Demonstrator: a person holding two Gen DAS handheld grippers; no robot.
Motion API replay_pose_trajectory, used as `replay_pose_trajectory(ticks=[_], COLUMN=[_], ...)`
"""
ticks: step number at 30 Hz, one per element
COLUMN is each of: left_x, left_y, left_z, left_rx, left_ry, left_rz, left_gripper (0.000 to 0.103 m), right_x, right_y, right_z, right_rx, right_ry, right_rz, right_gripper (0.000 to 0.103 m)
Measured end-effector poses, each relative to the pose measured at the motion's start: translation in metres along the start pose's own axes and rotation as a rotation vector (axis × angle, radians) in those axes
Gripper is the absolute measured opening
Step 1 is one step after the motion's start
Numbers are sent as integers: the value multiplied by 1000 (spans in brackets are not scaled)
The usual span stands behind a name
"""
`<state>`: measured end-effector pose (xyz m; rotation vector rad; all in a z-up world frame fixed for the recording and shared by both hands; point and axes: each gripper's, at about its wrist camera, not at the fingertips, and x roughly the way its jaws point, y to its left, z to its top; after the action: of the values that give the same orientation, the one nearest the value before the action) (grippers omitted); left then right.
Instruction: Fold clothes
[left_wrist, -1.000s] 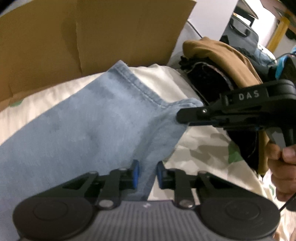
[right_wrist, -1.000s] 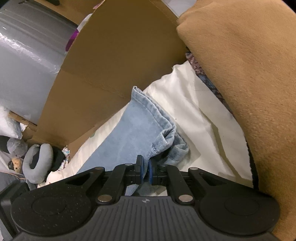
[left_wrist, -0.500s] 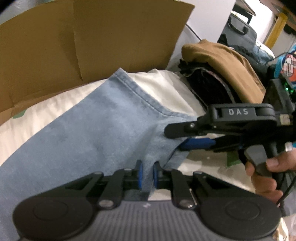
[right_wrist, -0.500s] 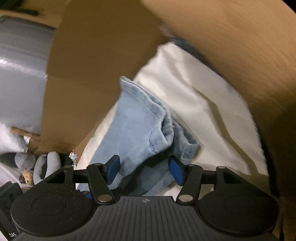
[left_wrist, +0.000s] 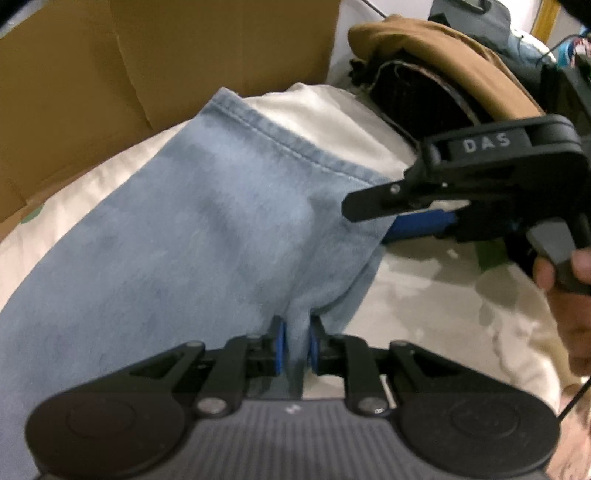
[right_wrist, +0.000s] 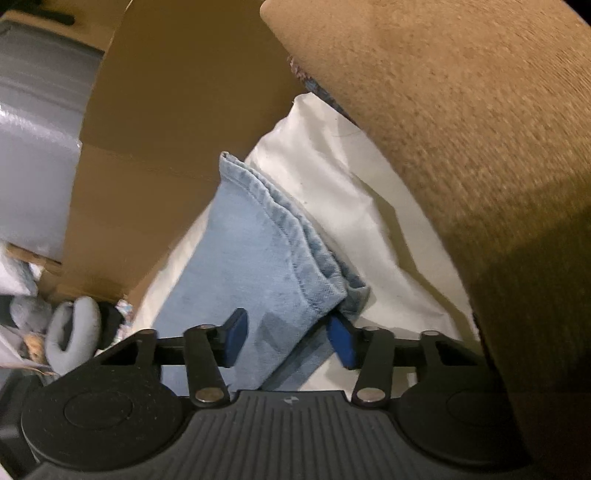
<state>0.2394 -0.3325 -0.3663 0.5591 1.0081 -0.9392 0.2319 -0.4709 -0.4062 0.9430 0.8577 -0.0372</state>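
A light blue denim garment (left_wrist: 192, 236) lies across a white sheet (left_wrist: 325, 110), its stitched hem toward the cardboard. My left gripper (left_wrist: 295, 347) is shut on a pinched fold of the denim at its near edge. My right gripper (right_wrist: 288, 339) is open, its blue pads either side of the denim's folded corner (right_wrist: 332, 288) without clamping it. In the left wrist view the right gripper (left_wrist: 399, 214) comes in from the right, one dark finger over the cloth's corner and one blue pad under it.
A cardboard sheet (left_wrist: 166, 55) stands behind the bed. A brown garment (left_wrist: 443, 55) is heaped on dark items at the right, and fills the right of the right wrist view (right_wrist: 461, 147). A grey neck pillow (right_wrist: 74, 332) lies lower left.
My right gripper opened and let go of the denim corner, which now rests between its spread pads. My left gripper closed from a small gap onto a fold of the denim.
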Motion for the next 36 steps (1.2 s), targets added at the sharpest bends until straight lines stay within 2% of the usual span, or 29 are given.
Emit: replay_pose_trajectory(ticks=[1,4,6,7,8,12,17,21,24,26,28,32,36], left_x=[-1,-7,-15,-19,-23,-44,-74,-92,-104,-111,-115,-122,-126], left_y=[-1,1,8,12,16,27,47,60,72,80,86,93,101], left_z=[-2,-8,-14,-16,-19,-32,-50,-65,-77,-84,-91,-102,-112], left_rx=[9,10,-32,-56,-80,-78,-110,-126,-168,-206,-221,-219,-214], left_ry=[3,18,28,32,36,49,54,60,72,83,98,117,134], left_rz=[10,33,17,6,-5,7,18,41,63,73,90,118,113], left_gripper=[17,25,39,49,54,56,59,62,71,77,78,78,82], right_x=[0,1,0,0,0,-4,-17,-22,-21,-21,-20,-19,-19], right_y=[1,3,6,7,8,13,16,21,25,28,31,37,42], right_z=[-1,-3,-5,-5,-5,-6,-11,-18,-23,-27,-30,-38,-45], right_rx=[-12,-34,-39,-42,-46,-49,-23,-22,-31,-37,-43,-55,-77], right_ry=[-2,-7,-14,-16,-17,-16,-19,-19,-9,-2,4,18,40], right_rz=[-15,-46,-64,-76,-88,-115,-57,-32,-28,-26,-23,-18,-11], right_gripper=[39,33,31,30,29,30,37,38,38,43,47,48,49])
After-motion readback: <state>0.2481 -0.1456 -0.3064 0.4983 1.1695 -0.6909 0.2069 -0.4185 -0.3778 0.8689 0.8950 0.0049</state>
